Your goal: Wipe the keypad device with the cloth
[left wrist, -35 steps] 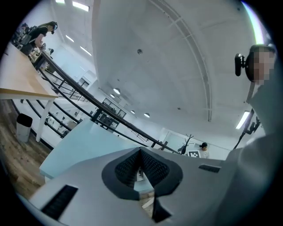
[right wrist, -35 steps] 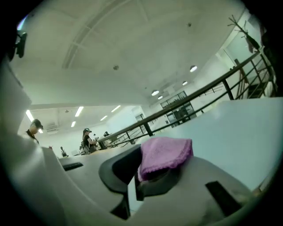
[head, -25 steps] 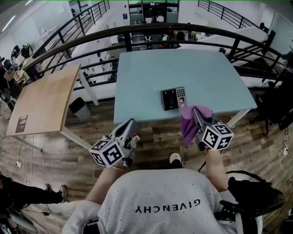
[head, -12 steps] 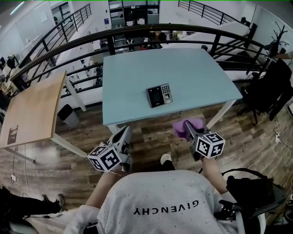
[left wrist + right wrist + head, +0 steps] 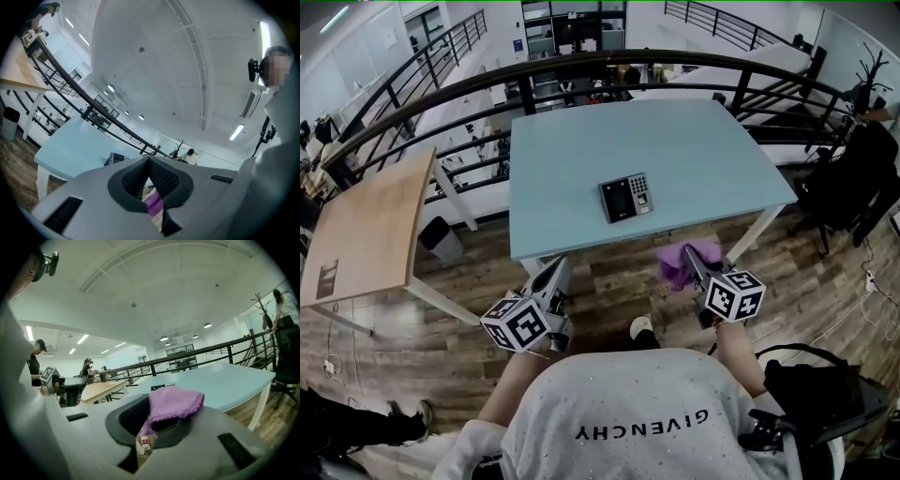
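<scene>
Clamping cloth [image 5: 677,271] — right gripper [image 5: 688,255], keypad device [image 5: 626,197] apart

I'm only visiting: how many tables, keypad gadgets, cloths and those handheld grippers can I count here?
tables: 2 (blue table, wooden table)
keypad device: 1
cloth: 1, purple
grippers: 2 (left gripper, shut and empty; right gripper, clamped on the cloth)
total: 6
</scene>
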Demonstrator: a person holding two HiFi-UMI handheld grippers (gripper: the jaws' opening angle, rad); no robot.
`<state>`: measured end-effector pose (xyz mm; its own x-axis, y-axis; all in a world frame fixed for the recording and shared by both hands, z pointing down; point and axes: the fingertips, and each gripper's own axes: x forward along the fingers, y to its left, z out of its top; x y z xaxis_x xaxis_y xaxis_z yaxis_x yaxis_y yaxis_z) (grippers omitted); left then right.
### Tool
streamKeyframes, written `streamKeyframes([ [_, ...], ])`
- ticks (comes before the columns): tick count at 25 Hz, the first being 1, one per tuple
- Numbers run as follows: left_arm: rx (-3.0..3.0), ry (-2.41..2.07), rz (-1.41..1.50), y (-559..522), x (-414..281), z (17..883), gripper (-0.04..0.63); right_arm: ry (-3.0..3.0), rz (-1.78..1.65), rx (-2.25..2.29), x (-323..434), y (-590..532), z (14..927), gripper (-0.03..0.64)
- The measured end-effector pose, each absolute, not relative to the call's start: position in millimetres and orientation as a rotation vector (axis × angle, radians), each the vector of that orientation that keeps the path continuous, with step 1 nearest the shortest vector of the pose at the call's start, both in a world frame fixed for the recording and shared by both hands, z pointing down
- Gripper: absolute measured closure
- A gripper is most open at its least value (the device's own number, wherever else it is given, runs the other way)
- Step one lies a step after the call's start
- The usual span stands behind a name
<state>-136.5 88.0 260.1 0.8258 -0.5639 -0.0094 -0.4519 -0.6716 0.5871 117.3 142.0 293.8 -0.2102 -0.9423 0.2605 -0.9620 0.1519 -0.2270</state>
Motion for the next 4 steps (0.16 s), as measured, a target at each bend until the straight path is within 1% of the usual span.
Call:
streamKeyframes([
  [4,2.409,-0.763,-0.234,84.0,-141.9,268.1,0.594,-2.327,0.542,1.957,118.6,141.3,296.4,0.6],
])
